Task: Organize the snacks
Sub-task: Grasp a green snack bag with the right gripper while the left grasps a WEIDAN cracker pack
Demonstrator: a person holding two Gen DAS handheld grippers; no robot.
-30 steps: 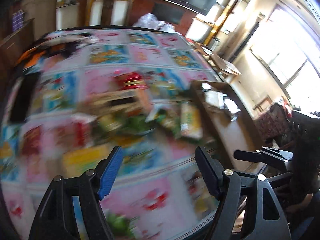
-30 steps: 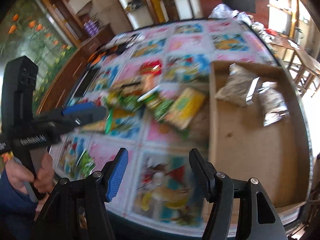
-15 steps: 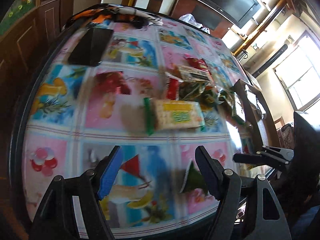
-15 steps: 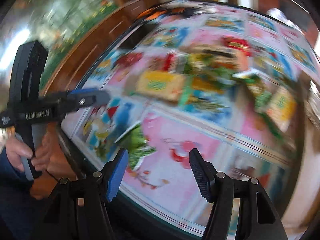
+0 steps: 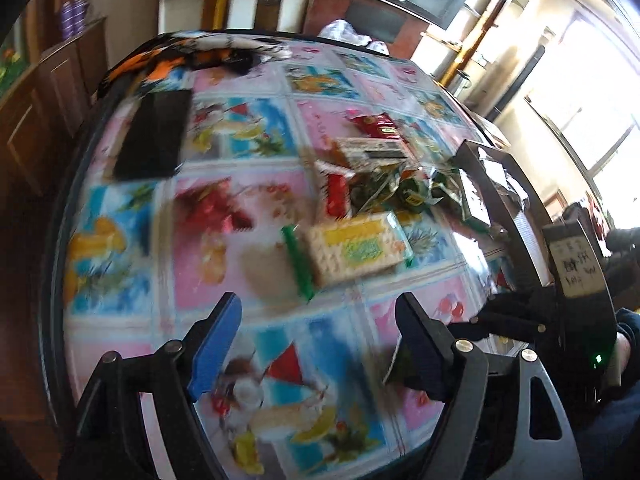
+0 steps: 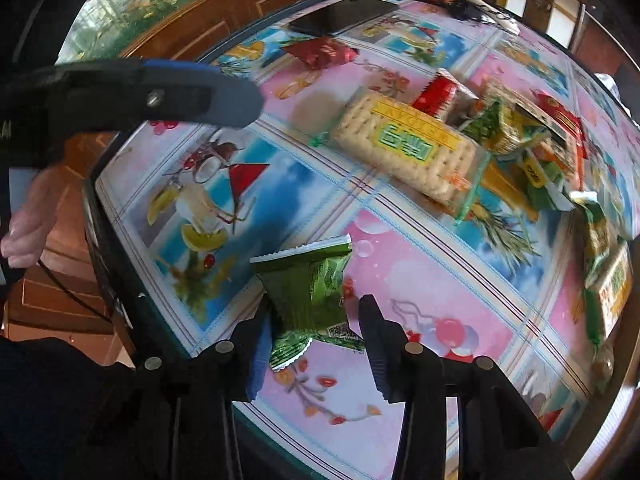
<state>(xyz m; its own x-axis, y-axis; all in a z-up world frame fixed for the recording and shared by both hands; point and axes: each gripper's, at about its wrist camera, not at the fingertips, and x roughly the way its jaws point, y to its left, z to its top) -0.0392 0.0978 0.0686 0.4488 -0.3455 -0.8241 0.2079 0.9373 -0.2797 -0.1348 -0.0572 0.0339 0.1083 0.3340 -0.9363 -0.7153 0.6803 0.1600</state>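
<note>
The table (image 6: 420, 280), spread with a bright cloth of pink and blue fruit-and-drink squares, filled most of the room in front of the person. Against its far right side stood a wooden tray (image 5: 516, 216) with packets already in it. A heap of snacks (image 5: 384, 176) lay near the middle of the cloth, and just in front of the heap rested a long cracker pack (image 6: 404, 144) with a yellow label. A black phone (image 5: 154, 136) lay flat toward the far left edge. Nearest the person sat a small green packet (image 6: 308, 284), apart from the heap. The right gripper (image 6: 312, 344) had just been closing, its jaws either side of that green packet, though whether the pads pressed it I could not tell. The left gripper (image 5: 316, 344) had just been opening, with nothing between its jaws.
</note>
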